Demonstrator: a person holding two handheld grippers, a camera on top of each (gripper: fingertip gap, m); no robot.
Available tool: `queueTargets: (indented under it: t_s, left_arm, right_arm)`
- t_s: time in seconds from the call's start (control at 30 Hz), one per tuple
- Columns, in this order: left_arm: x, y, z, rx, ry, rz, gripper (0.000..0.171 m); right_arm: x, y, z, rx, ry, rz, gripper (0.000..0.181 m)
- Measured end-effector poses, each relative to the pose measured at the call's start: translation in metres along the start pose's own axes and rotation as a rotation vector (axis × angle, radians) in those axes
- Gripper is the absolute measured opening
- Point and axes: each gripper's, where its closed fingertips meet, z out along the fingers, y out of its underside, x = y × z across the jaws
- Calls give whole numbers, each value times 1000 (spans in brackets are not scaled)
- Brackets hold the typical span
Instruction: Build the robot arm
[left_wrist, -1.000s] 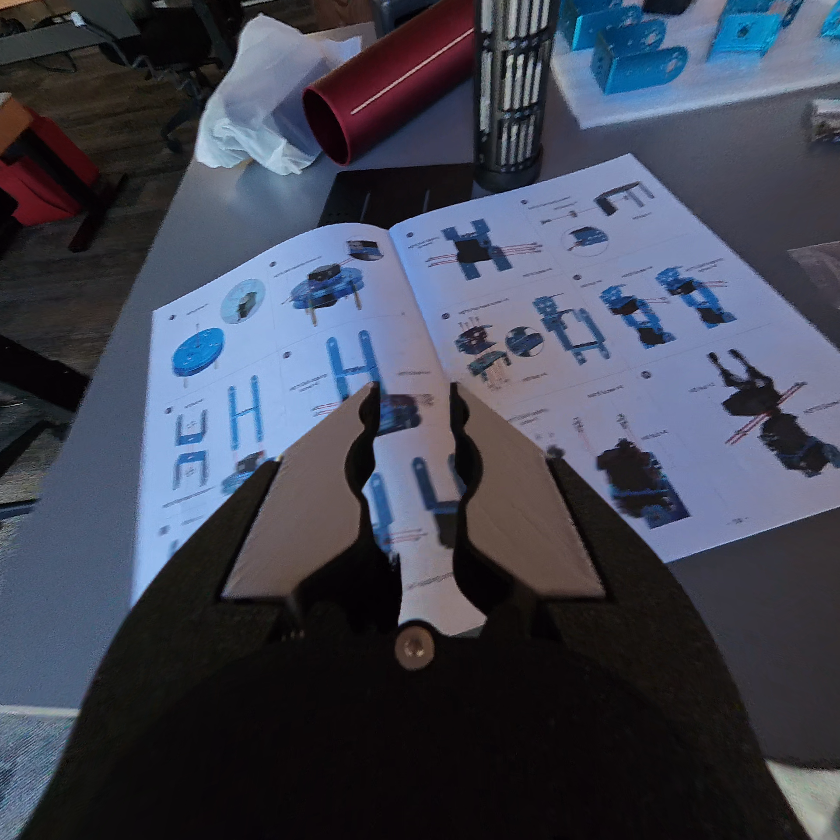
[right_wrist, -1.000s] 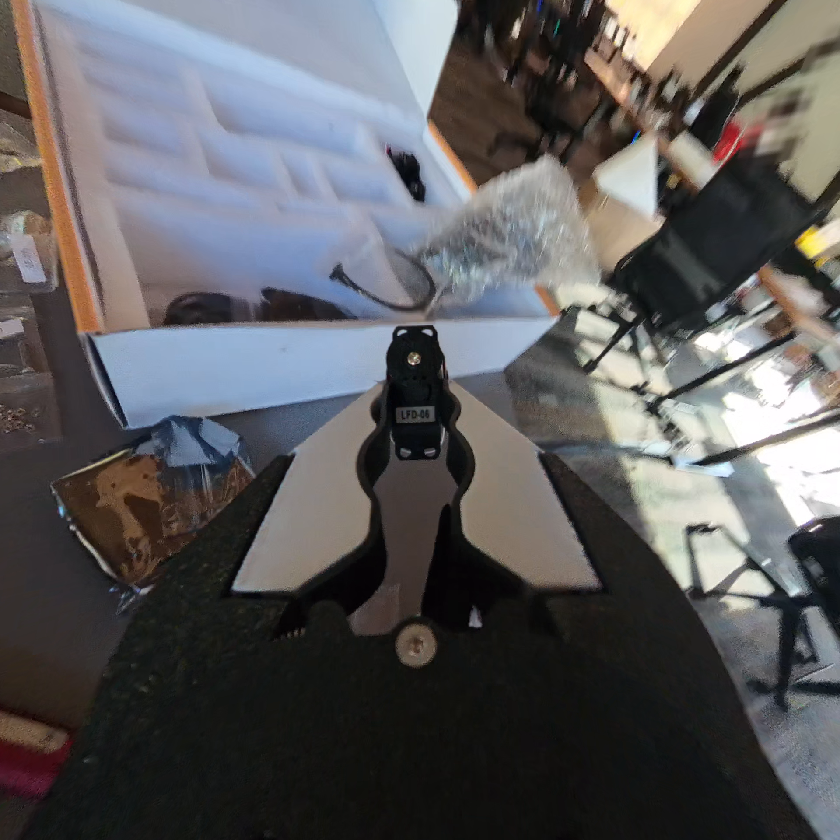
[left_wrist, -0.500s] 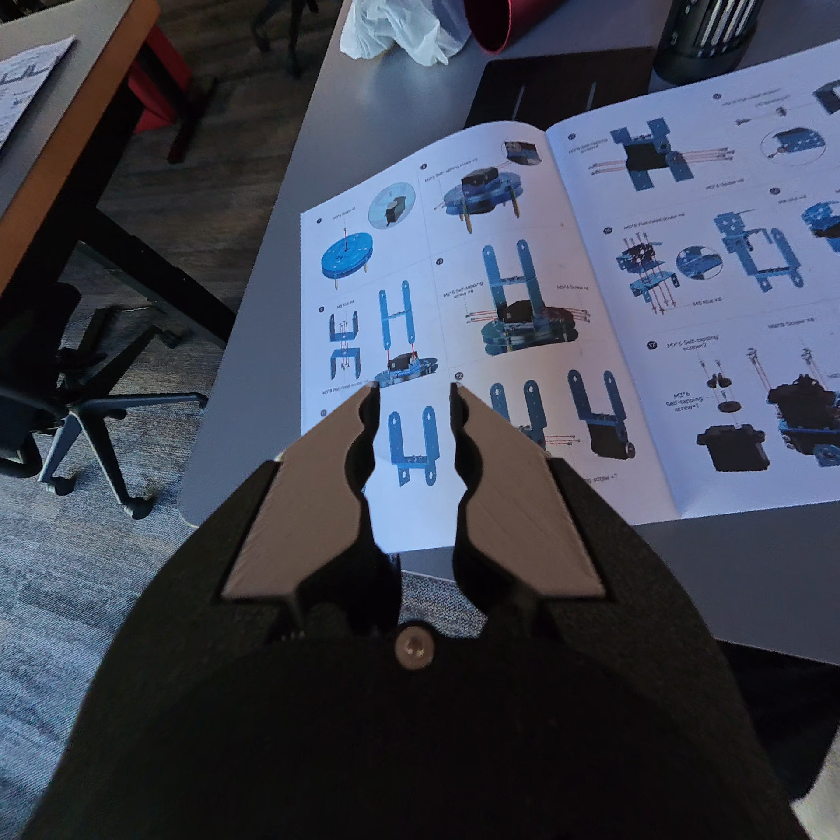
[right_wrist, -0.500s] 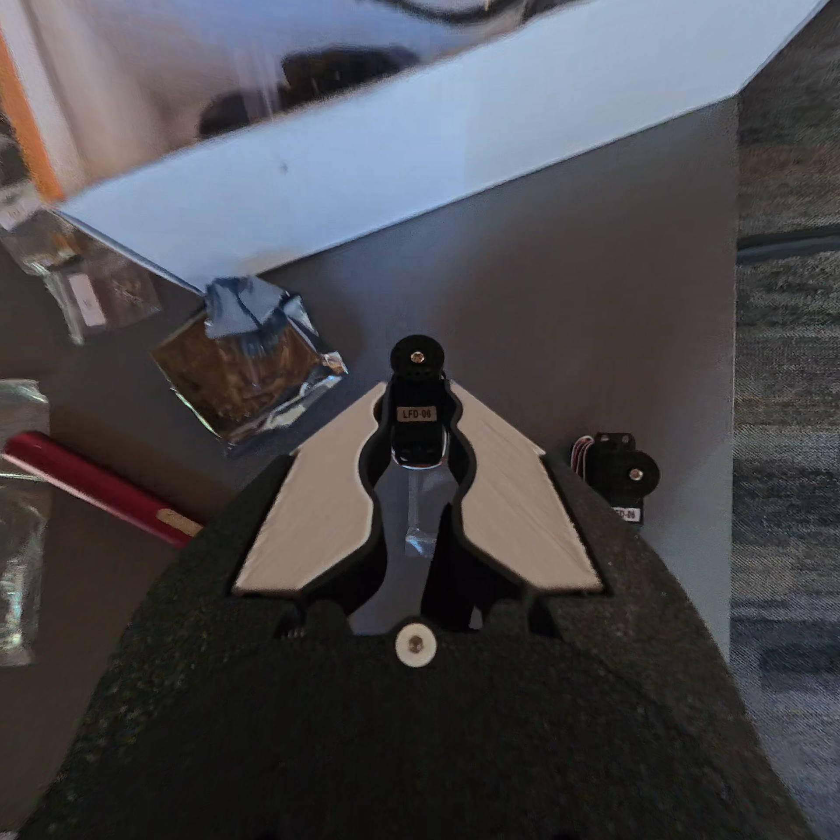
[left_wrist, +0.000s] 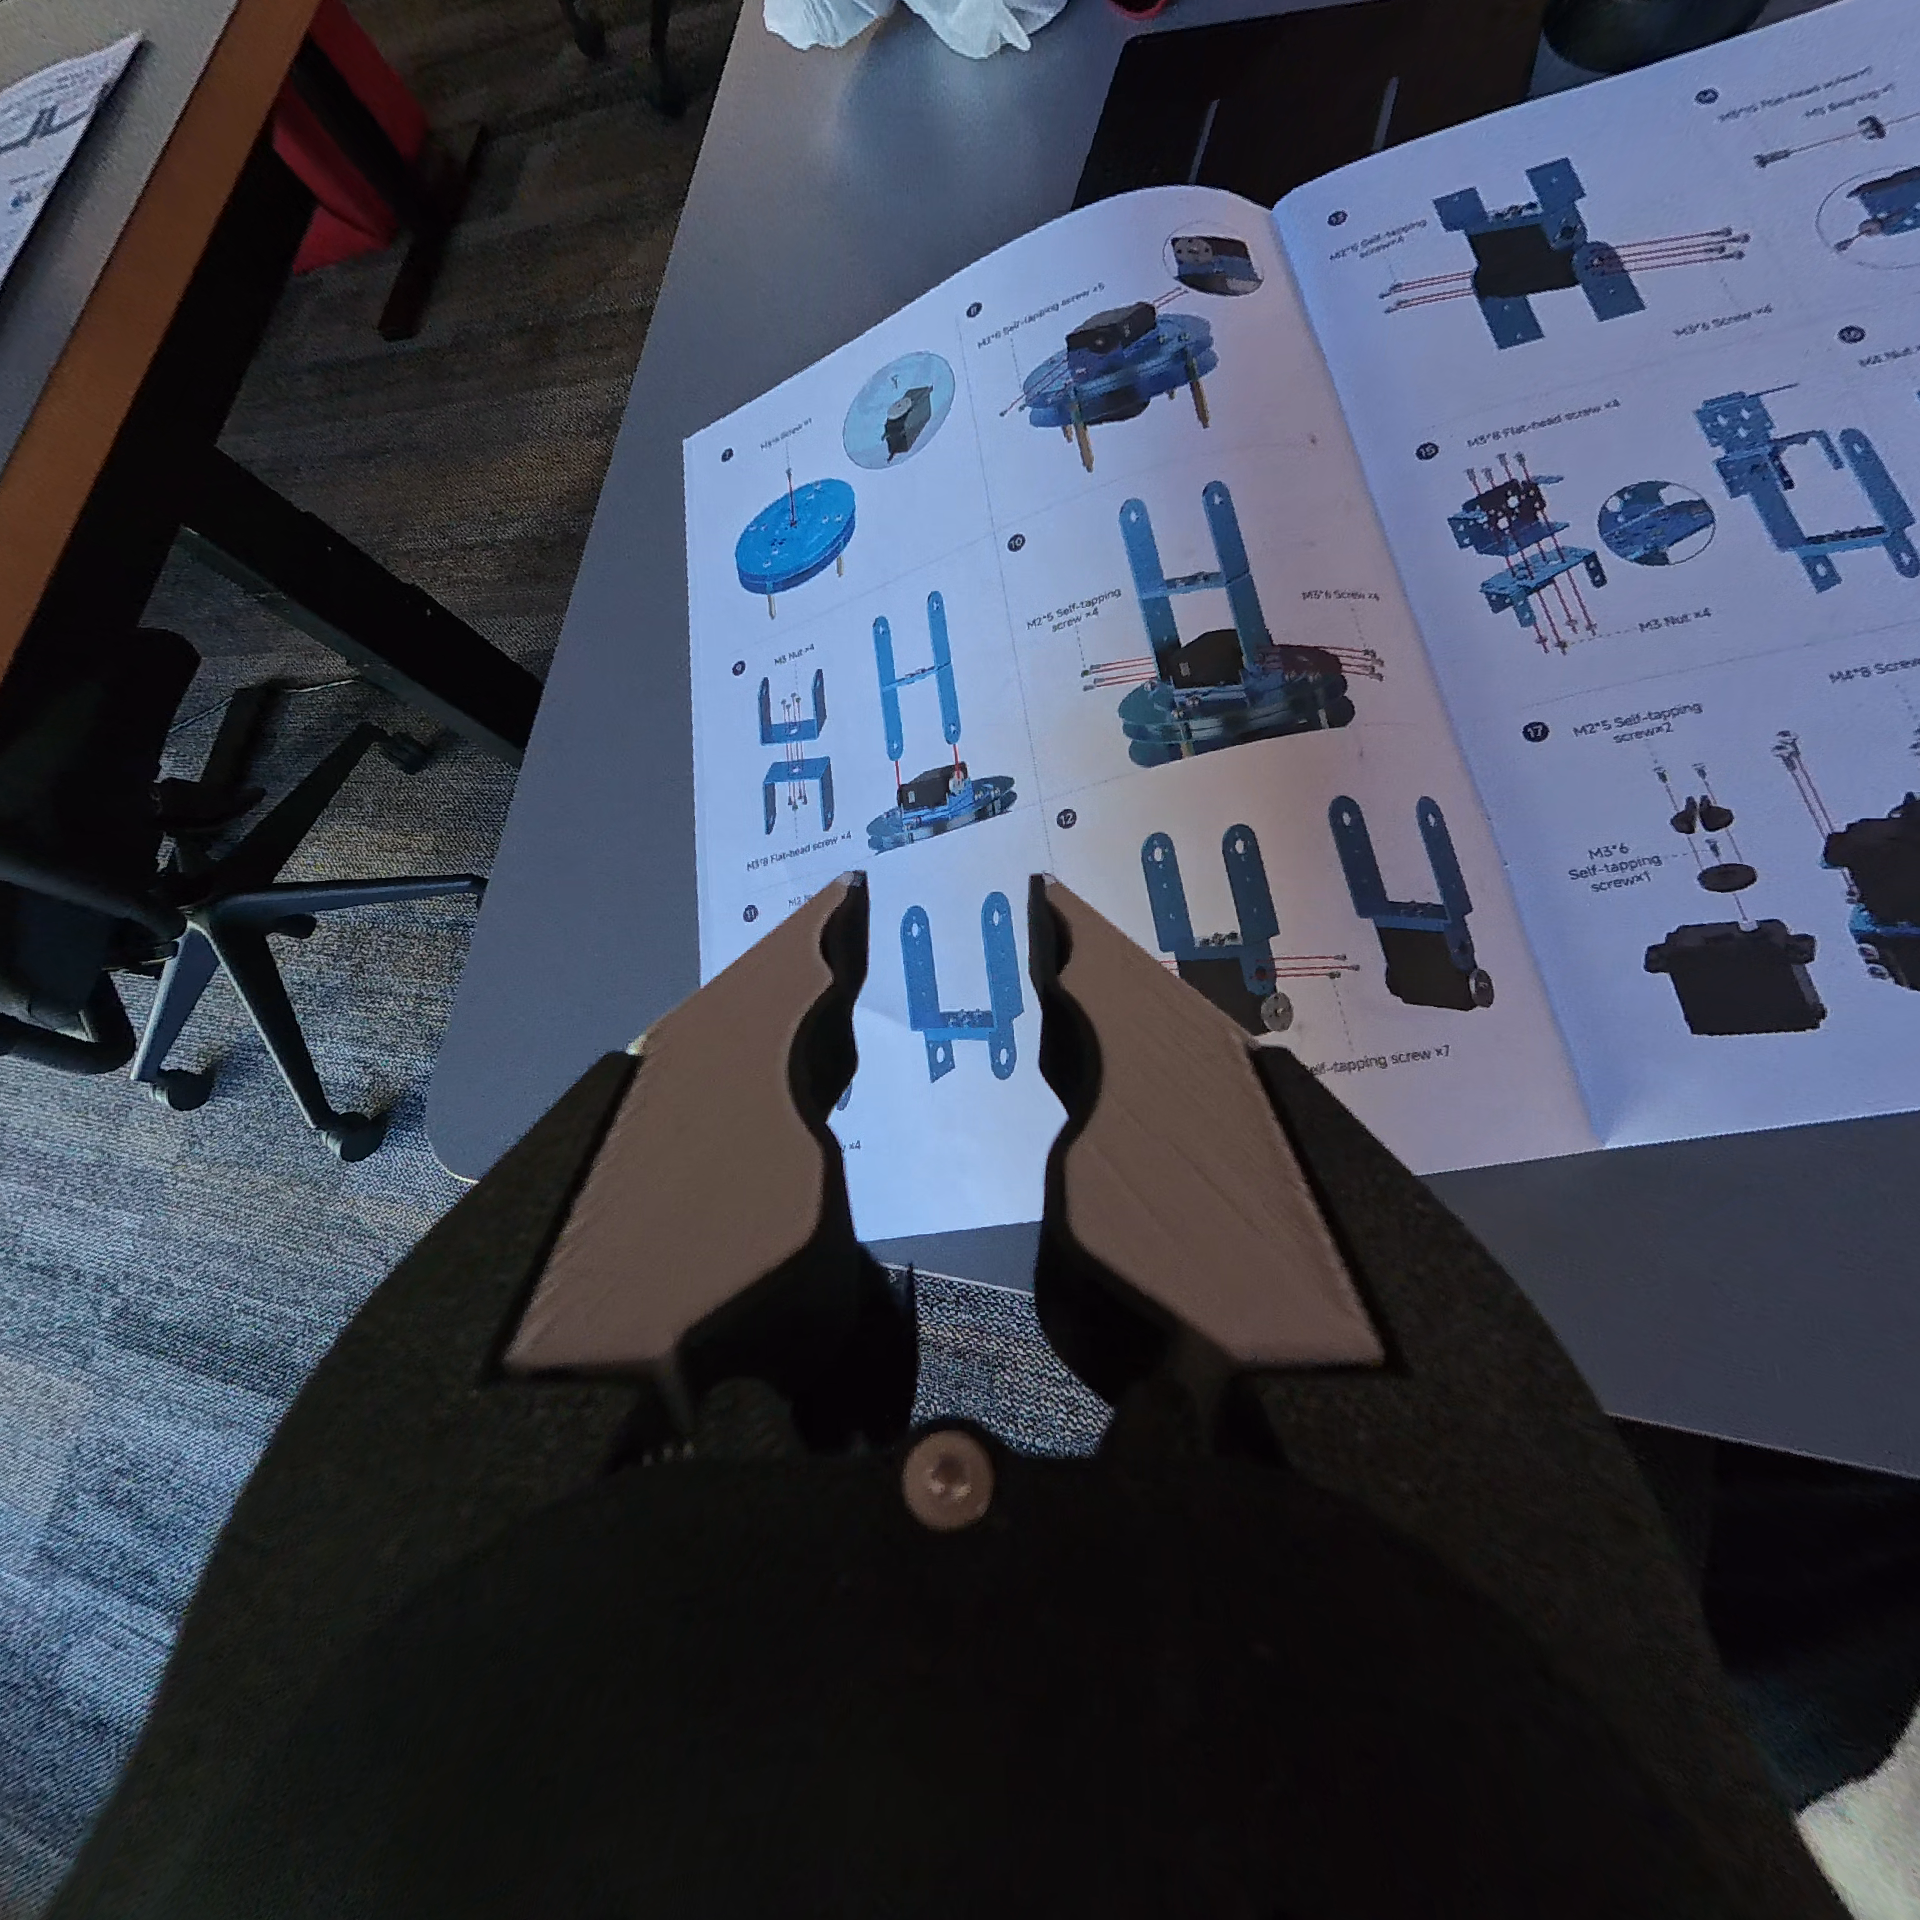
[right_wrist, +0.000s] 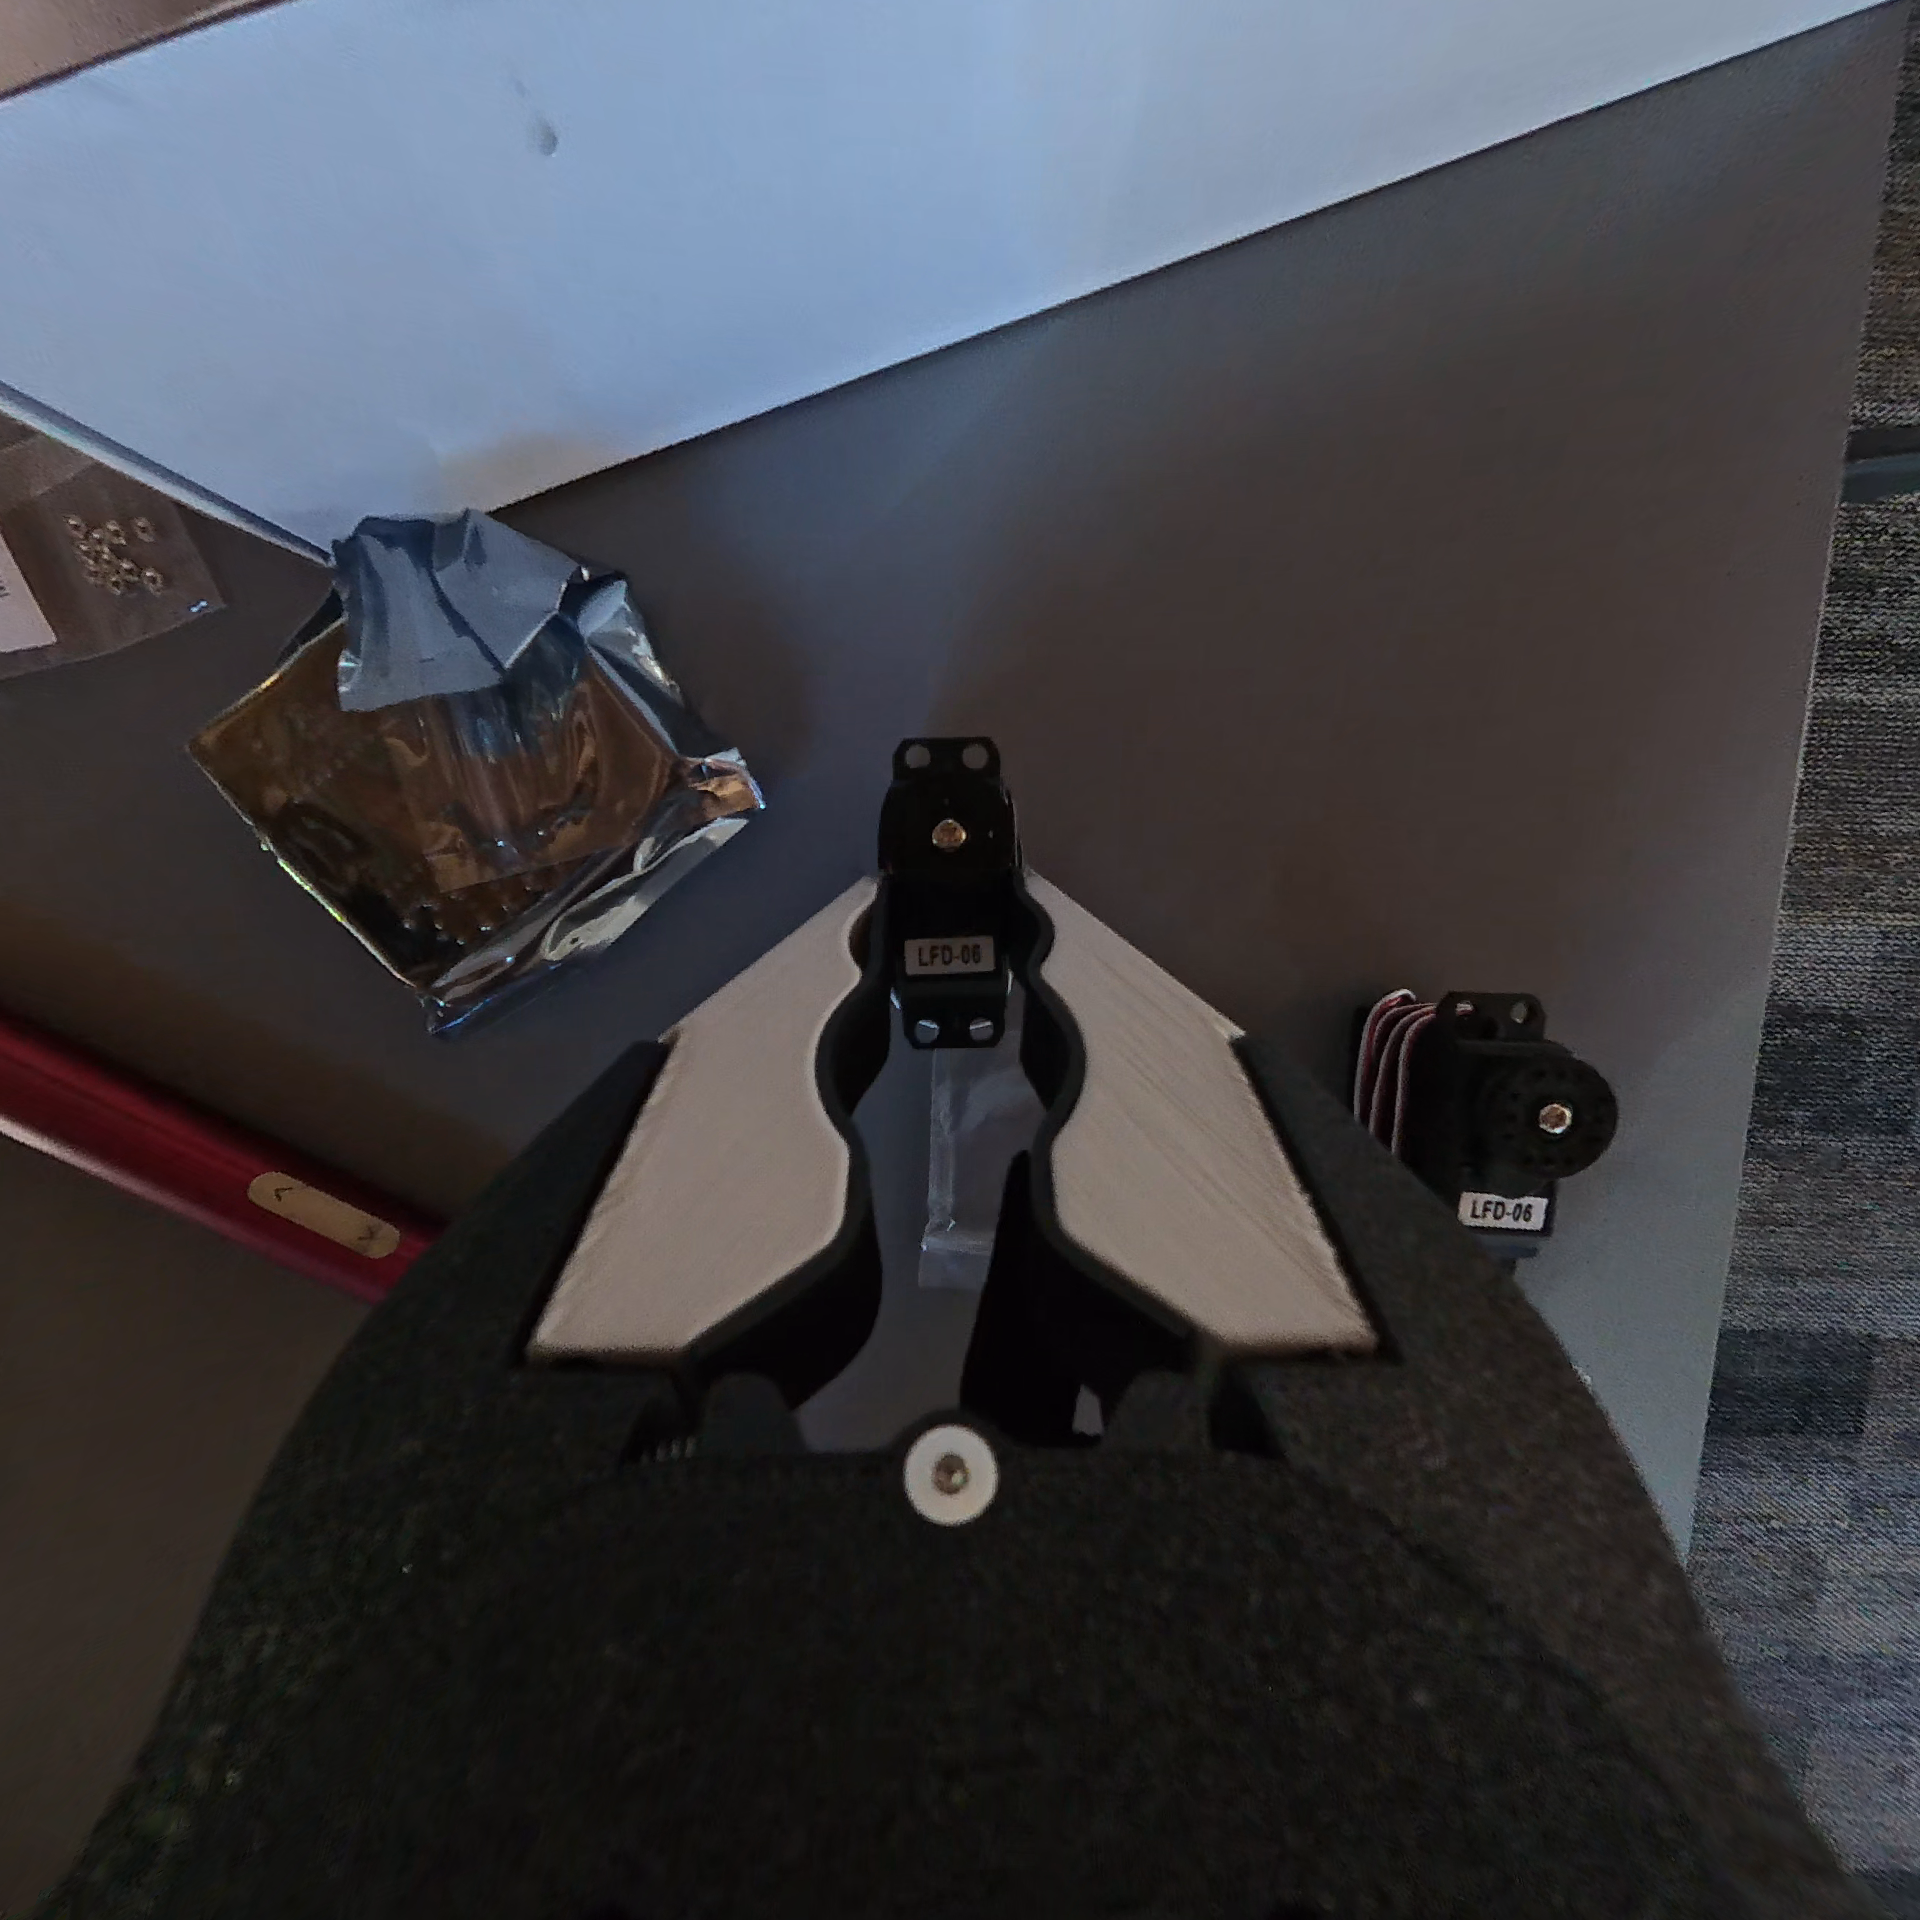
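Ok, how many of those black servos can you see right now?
2. One servo is clamped between the right gripper's jaws. A second servo lies on the grey table right of the gripper, near the table's edge. Others may be hidden behind the gripper.

booklet (left_wrist: 1195, 644): right page cut off | second servo (right_wrist: 1496, 1132): lower end hidden behind right gripper (right_wrist: 951, 904)

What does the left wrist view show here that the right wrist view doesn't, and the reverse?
Left wrist only: the left gripper, jaws open and empty, above an open instruction booklet; an office chair base.

Right wrist only: the right gripper shut on a black servo, a second servo, a foil bag, a white box.

Shared: the grey table.
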Motion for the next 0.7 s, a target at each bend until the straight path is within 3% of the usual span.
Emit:
queueTargets:
  t_s: [0.1,0.27,0.33,0.4,0.5,0.57,0.63,0.7]
  left_arm:
    - [-2,5,0,-17,-4,8,30]
    - [-27,23,-8,-90,-45,-40,30]
    - [-27,25,-13,-84,-10,-56,30]
    - [-12,24,-19,-64,97,-68,30]
    - [41,21,-34,-47,392,-44,30]
    - [62,17,-40,-18,460,26,30]
    - [75,16,-44,-10,502,69,30]
    - [79,19,-43,-24,499,96,30]
  right_arm:
    - [1,-1,0,11,13,-5,19]
    - [8,-17,-12,116,76,-23,43]
    - [8,-35,-28,236,93,-26,45]
    - [-2,-64,-56,443,97,-61,45]
    - [-46,-101,-108,796,24,-135,41]
    - [-94,-111,-129,971,-134,-170,39]
    - [-139,-110,-132,1050,-271,-198,38]
    - [-170,-105,-120,1034,-312,-248,40]
